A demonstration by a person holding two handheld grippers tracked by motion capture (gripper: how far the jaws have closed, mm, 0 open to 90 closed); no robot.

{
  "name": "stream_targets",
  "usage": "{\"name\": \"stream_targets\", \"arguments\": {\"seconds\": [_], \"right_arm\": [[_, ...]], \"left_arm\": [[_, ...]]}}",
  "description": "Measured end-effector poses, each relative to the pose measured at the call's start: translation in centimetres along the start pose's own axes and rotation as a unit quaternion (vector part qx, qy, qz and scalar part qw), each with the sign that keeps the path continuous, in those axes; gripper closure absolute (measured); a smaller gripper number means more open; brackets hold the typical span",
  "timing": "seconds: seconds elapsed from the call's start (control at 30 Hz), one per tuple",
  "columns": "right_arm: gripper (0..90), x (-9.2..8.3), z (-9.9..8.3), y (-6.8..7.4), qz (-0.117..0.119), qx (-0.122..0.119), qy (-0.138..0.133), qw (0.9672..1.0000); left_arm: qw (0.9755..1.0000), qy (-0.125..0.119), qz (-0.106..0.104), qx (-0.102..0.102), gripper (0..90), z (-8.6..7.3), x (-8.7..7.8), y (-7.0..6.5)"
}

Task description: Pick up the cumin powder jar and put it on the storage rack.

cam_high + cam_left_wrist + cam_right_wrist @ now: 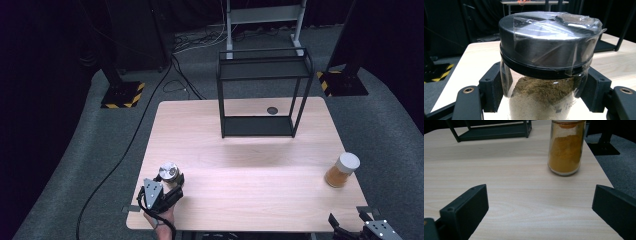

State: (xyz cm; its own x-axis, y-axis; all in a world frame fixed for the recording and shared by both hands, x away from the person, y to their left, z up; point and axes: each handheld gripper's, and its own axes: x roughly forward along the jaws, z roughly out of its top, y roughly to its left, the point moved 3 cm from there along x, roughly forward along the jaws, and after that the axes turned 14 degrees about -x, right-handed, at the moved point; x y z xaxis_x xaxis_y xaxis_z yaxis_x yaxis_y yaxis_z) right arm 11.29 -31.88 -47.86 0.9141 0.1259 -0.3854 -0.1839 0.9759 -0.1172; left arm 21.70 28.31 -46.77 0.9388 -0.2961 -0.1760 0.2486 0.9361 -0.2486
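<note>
My left gripper (172, 187) is shut on a glass jar (169, 173) with a dark metal lid, near the table's front left corner. In the left gripper view the jar (544, 75) holds brown powder and clear tape crosses its lid; a black pad presses on each side just below the lid. My right gripper (350, 220) sits at the front right edge of the table. Its jaws stand wide apart (539, 212) with bare table between them. Beyond them stands a jar of orange powder (566, 147) with a white lid (343, 170), upright near the right edge.
A black two-tier wire shelf (262, 92) stands at the back middle of the wooden table (240, 165), with a small dark hole (272, 110) in the tabletop behind it. Cables and yellow-striped stand bases lie on the grey floor beyond.
</note>
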Motion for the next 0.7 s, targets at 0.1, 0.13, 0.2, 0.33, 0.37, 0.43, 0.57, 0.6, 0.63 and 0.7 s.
{"name": "stream_targets", "arguments": {"seconds": [0.1,0.13,0.2,0.33,0.37,0.43,0.57,0.6,0.63,0.7], "right_arm": [[0.0,0.0,0.0,0.0,0.001,0.001,-0.002,1.0],[0.0,0.0,0.0,0.0,0.0,0.001,-0.002,1.0],[0.0,0.0,-0.1,0.0,0.001,0.001,-0.003,1.0],[0.0,0.1,-0.1,0.0,0.002,0.001,-0.001,1.0],[0.0,0.1,-0.1,0.0,0.003,0.001,-0.001,1.0],[0.0,0.1,-0.1,0.0,0.003,0.001,0.0,1.0],[0.0,0.1,0.0,0.1,0.004,-0.002,-0.001,1.0],[0.0,0.1,0.0,0.2,0.005,-0.003,-0.001,1.0],[0.0,0.1,0.0,0.2,0.005,-0.003,-0.001,1.0],[0.0,0.1,0.1,0.2,0.006,-0.004,-0.002,1.0]], "left_arm": [[1.0,-0.001,-0.005,0.005,29.9,0.4,0.4,-0.3],[1.0,-0.001,-0.007,0.007,29.9,0.5,0.5,-0.4],[0.9999,-0.001,-0.01,0.005,29.9,0.7,0.8,-0.5],[0.9999,-0.003,-0.015,0.005,29.9,1.1,1.3,-0.7],[0.9998,-0.003,-0.017,0.006,29.9,1.2,1.4,-0.7],[0.9998,-0.003,-0.019,0.007,29.9,1.5,1.6,-0.8],[0.9997,-0.004,-0.024,0.004,29.9,1.9,2.2,-0.8],[0.9997,-0.004,-0.025,0.004,29.9,2.0,2.3,-0.8],[0.9997,-0.004,-0.025,0.004,29.9,2.0,2.3,-0.8],[0.9995,-0.005,-0.029,0.008,29.9,2.3,2.6,-0.9]]}}
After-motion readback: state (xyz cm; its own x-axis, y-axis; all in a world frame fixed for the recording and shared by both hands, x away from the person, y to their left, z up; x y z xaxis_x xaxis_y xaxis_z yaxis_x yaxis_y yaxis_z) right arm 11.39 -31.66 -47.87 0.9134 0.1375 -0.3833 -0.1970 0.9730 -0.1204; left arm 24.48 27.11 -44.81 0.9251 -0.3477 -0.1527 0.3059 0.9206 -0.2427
